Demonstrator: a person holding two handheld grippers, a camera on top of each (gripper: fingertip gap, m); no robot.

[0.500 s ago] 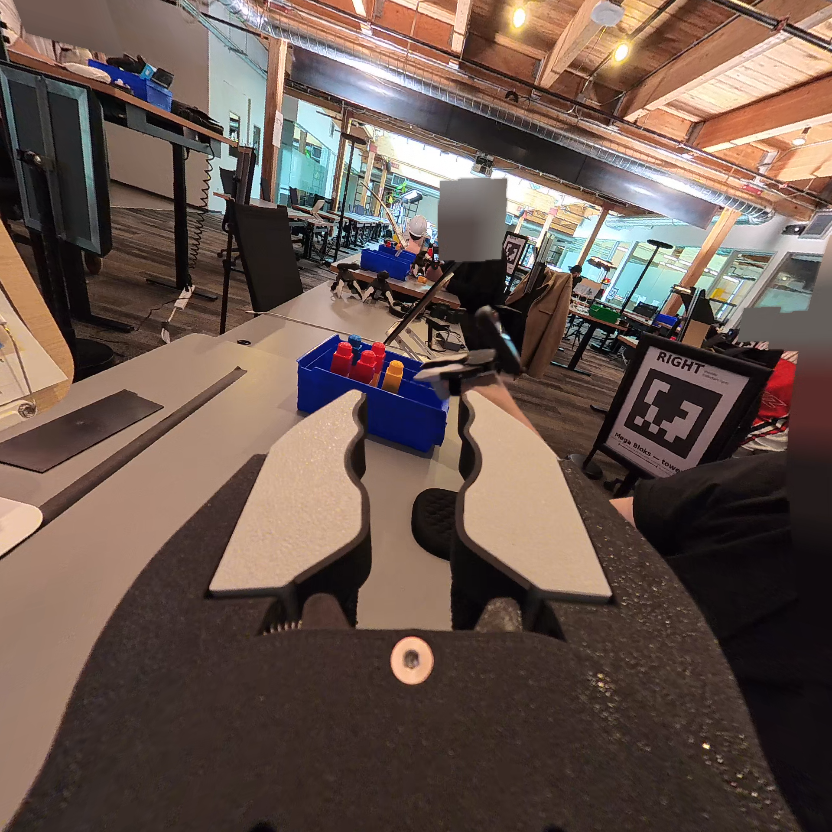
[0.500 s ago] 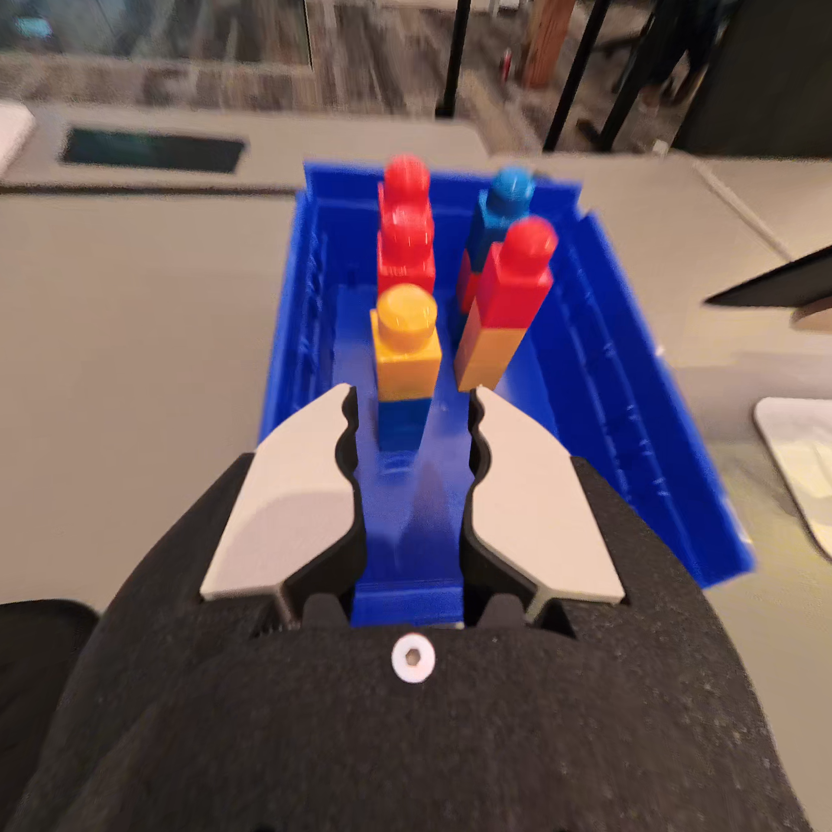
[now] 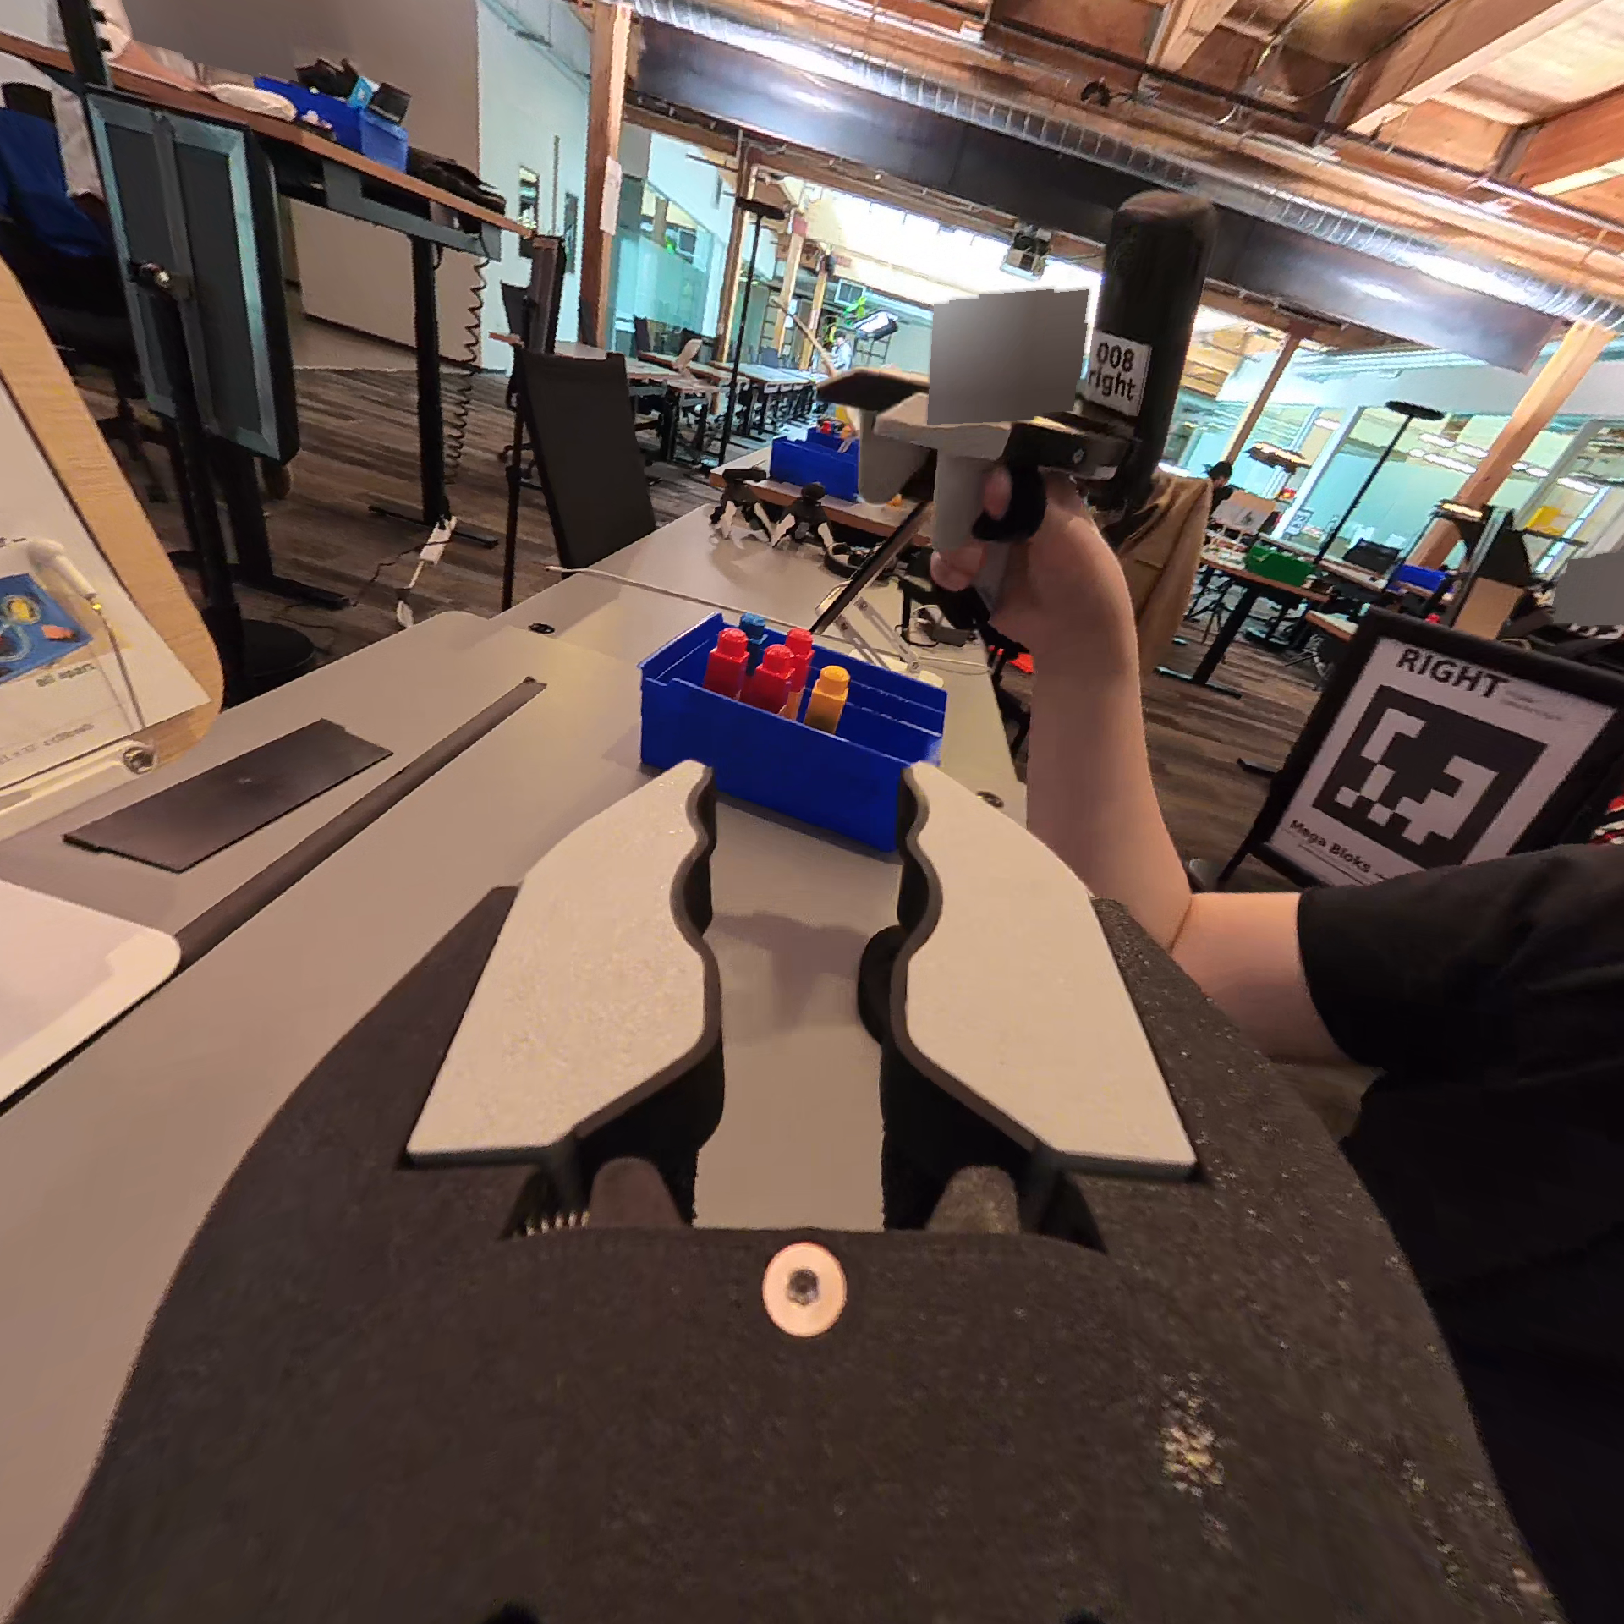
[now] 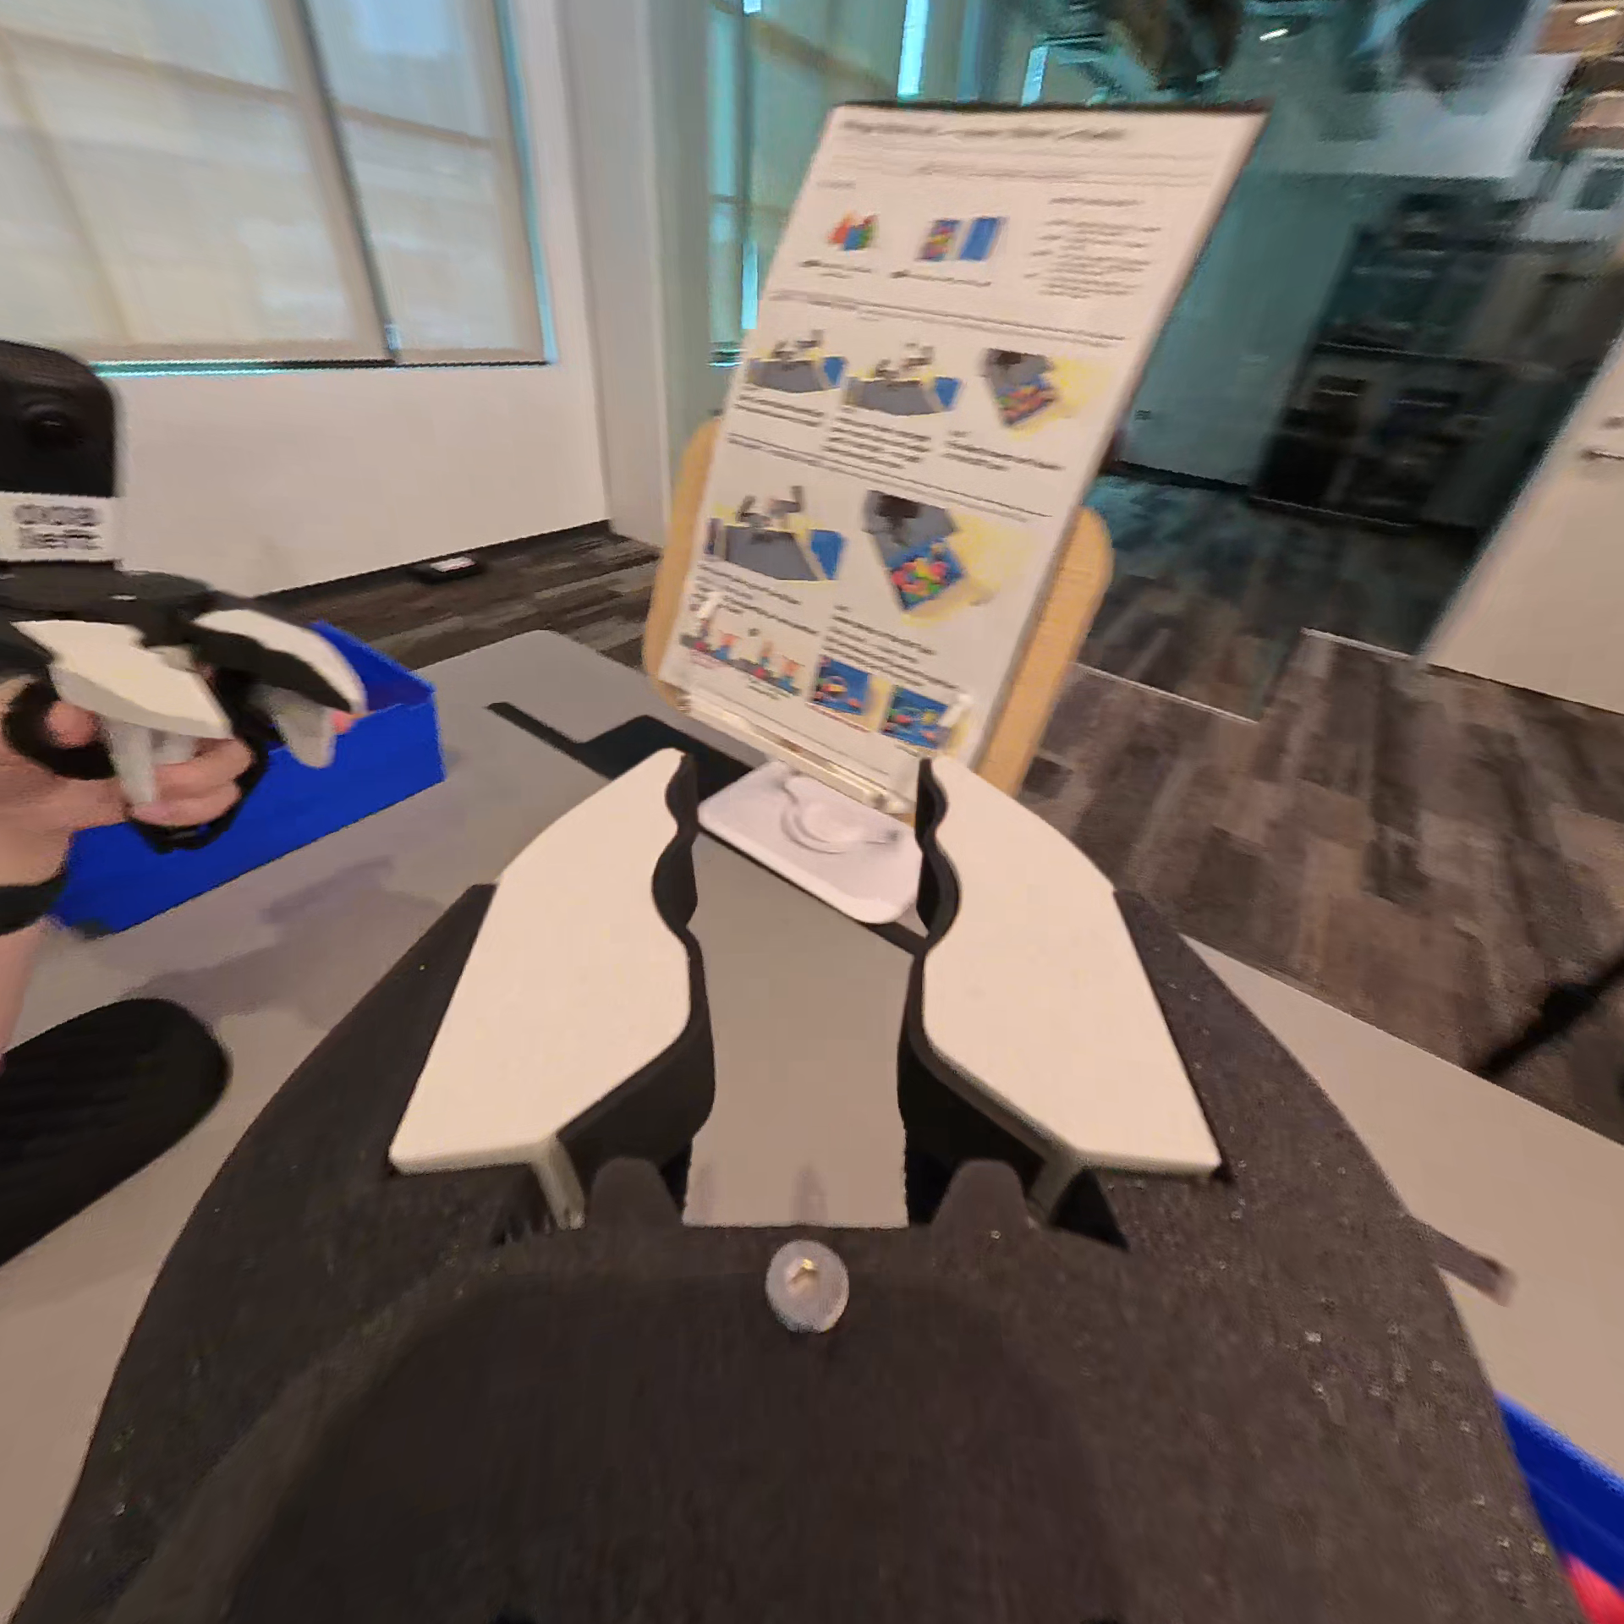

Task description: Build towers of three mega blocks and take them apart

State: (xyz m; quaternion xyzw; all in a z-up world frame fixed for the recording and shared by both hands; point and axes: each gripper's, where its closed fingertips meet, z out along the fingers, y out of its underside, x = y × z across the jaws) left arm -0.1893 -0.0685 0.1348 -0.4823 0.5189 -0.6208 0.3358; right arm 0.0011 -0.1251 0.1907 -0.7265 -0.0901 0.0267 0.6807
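Observation:
A blue bin (image 3: 791, 773) stands on the grey table (image 3: 308, 1011) just ahead of my left gripper (image 3: 804, 786), which is open and empty. Several block towers stand in the bin, among them a red-topped tower (image 3: 728, 661) and a yellow-topped tower (image 3: 830, 696). A hand holds my right gripper (image 3: 905, 461) high above and beyond the bin. In the right wrist view the right gripper (image 4: 801, 773) is open and empty and faces an instruction sheet on a stand (image 4: 923, 422). The left gripper (image 4: 294, 716) shows at the left of that view.
A blue bin (image 4: 290, 791) sits behind the left gripper in the right wrist view. A black strip (image 3: 228, 795) and a dark groove (image 3: 369, 808) lie on the table to the left. A marker sign (image 3: 1424, 773) stands off the table's right edge. A blue edge (image 4: 1564, 1511) shows at bottom right.
My right gripper has lifted away from the block towers in the bin and swung round to face the instruction stand. My left gripper has stayed open, pointing at the bin.

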